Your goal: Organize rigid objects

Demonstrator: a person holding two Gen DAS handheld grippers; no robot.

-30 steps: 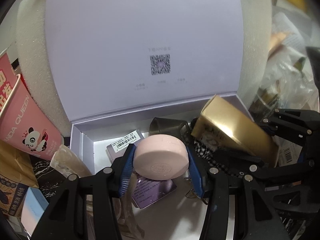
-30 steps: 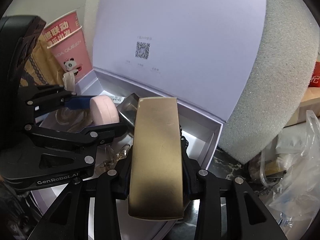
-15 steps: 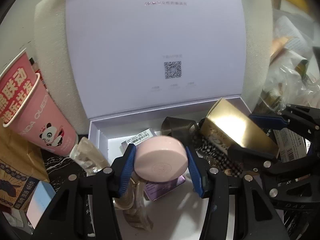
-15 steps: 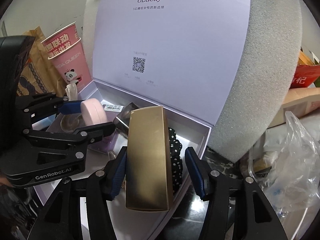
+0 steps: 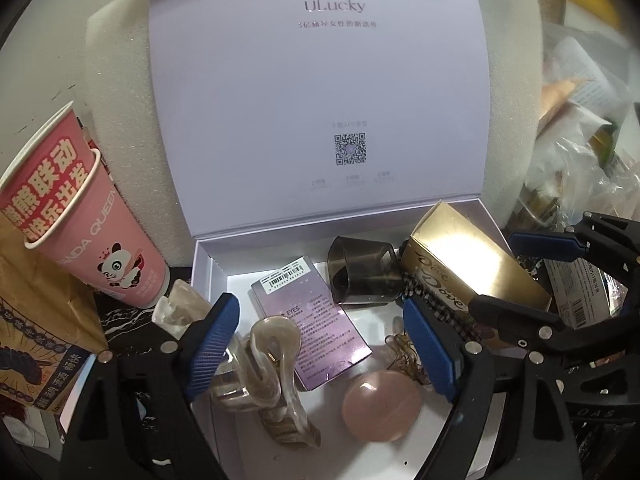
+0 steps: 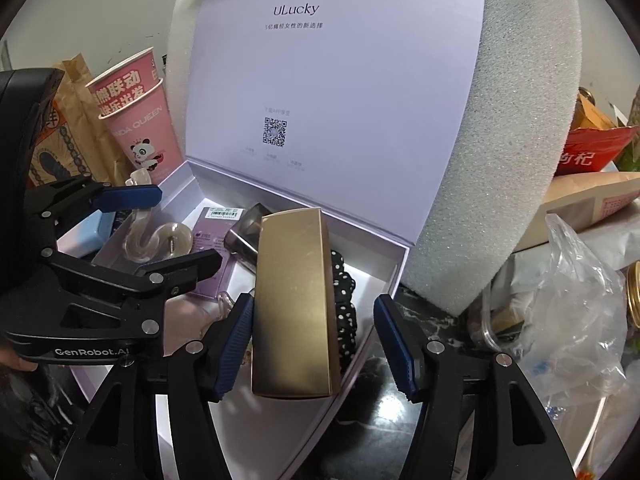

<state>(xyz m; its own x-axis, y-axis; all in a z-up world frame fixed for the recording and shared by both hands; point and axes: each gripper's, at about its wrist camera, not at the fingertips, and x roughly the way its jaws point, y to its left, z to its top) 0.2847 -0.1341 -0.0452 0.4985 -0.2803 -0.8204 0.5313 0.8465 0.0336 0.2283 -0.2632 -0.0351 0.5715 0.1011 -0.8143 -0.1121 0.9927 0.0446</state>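
The pink round soap (image 5: 382, 406) lies on the floor of the open lavender gift box (image 5: 208, 264), below and between the fingers of my left gripper (image 5: 320, 344). Its jaws are opening and its pads touch nothing. The gold Dove box (image 6: 296, 300) rests tilted on a polka-dot scrunchie (image 6: 344, 304) at the gift box's right end. My right gripper (image 6: 316, 344) straddles it with jaws opening: the right pad stands clear and the left pad is close beside it. Each gripper shows in the other's view: the left gripper (image 6: 190, 224) and the right gripper (image 5: 496, 268).
Inside the gift box lie a translucent hair claw (image 5: 272, 364), a purple card packet (image 5: 316, 328) and a dark smoky cup (image 5: 360, 276). The raised lid (image 5: 320, 80) leans on a foam block (image 6: 500, 160). Pink paper cups (image 5: 80, 224) stand left; plastic bags (image 6: 572, 300) crowd the right.
My left gripper has opened and the pink soap has dropped onto the box floor. The right jaws have spread off the gold box. Both grippers have drawn back and up.
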